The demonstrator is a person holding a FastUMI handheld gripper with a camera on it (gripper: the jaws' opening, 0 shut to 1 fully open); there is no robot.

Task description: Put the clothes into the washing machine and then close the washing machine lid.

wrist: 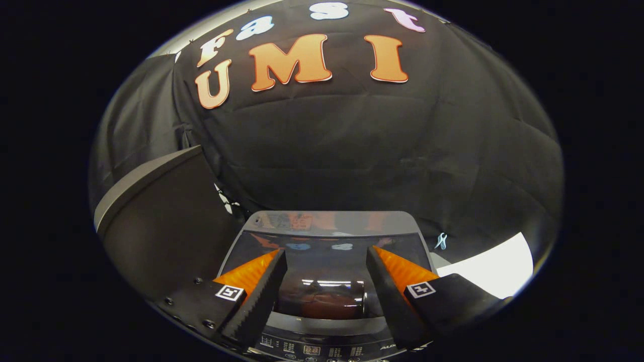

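- The jaws (326, 281) stand spread apart with nothing between them; they hang above the washing machine (327, 347), released and holding no cloth.
- Directly under the gap between the fingers lies the washing machine lid (327, 241), a dark glossy pane that appears to lie flat and shut, mirroring lights and the booth wall.
- Through the pane, near the front of the washing machine, a reddish mass (329, 304) shows dimly; it may be the clothes inside the drum, but the reflections make that uncertain.
- Judged from this, the loading and the closing look finished or nearly so, and the open, raised jaws fit a gripper that needs to hold nothing.
- The control panel (312, 350) runs along the front edge of the washing machine, just below the fingers.
- To the left of the washing machine rises a large dark slanted panel (161, 221) with a pale edge; what it belongs to cannot be told.
- To the right of the washing machine lie a white surface (490, 269) and a small pale clip (441, 241) on the cloth.
- Nothing stands between the jaws and the lid.
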